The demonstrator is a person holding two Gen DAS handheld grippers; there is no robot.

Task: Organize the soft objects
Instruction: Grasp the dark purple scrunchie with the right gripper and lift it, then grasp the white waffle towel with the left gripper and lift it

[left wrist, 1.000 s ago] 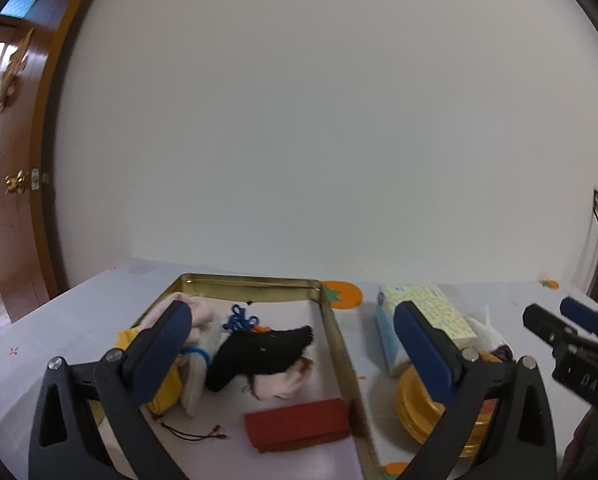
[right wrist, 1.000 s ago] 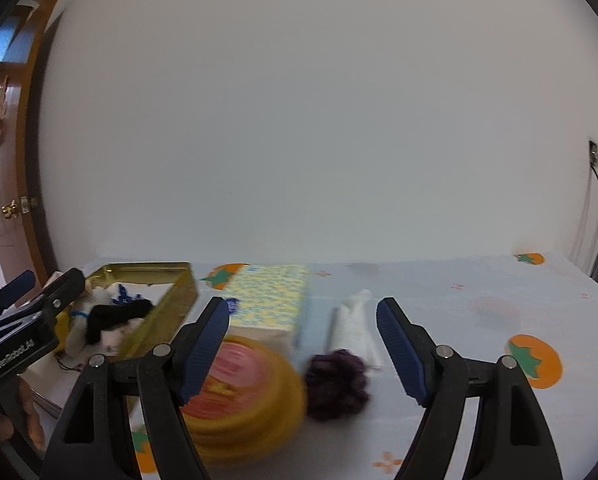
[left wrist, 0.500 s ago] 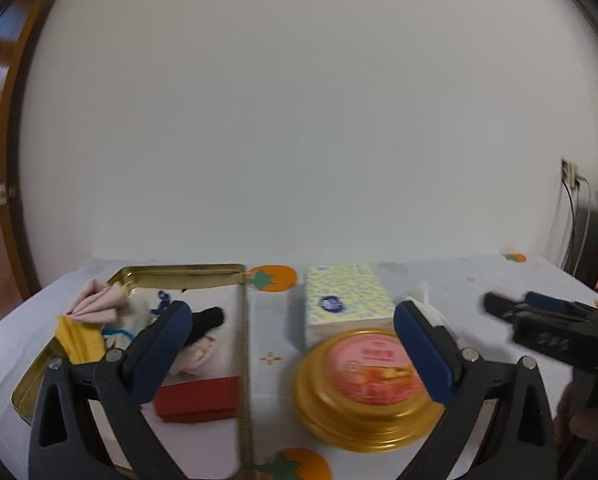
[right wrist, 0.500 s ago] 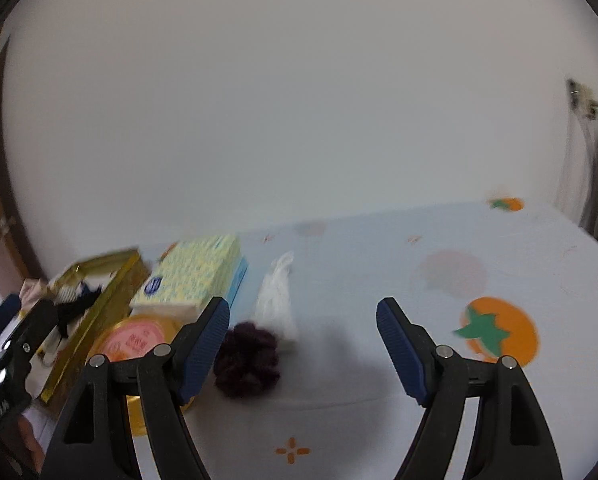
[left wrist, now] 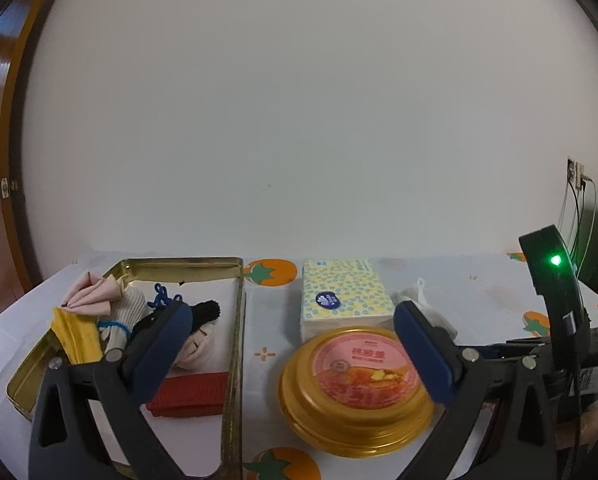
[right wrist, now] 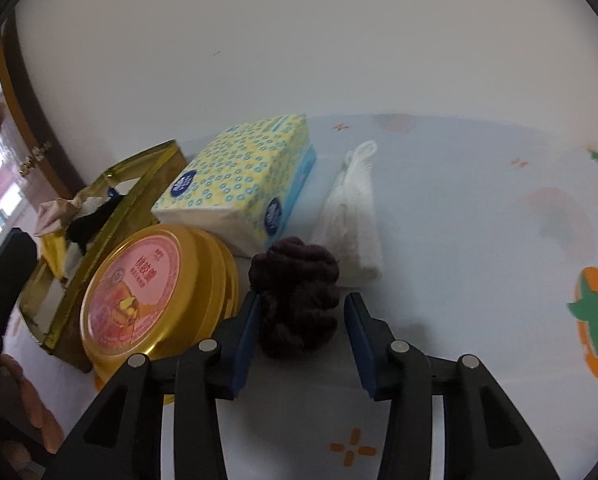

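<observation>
- Left wrist view: the left gripper (left wrist: pixel 295 344) hangs wide and empty over the table (left wrist: pixel 479 292). The gold tray (left wrist: pixel 241 300), at the table's left edge, holds soft items. The scrunchie is hidden here.
- Right wrist view: the right gripper (right wrist: pixel 303 334) is closing around the dark scrunchie (right wrist: pixel 295 300), beside the round tin (right wrist: pixel 147 292). The scrunchie looks light and squashy; pinch across its middle.

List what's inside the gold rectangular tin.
In the gold tin: a pink folded cloth, yellow cloth, striped sock, blue cord, black sock and red cloth. The left hand-held gripper hides part of the pile.
</observation>
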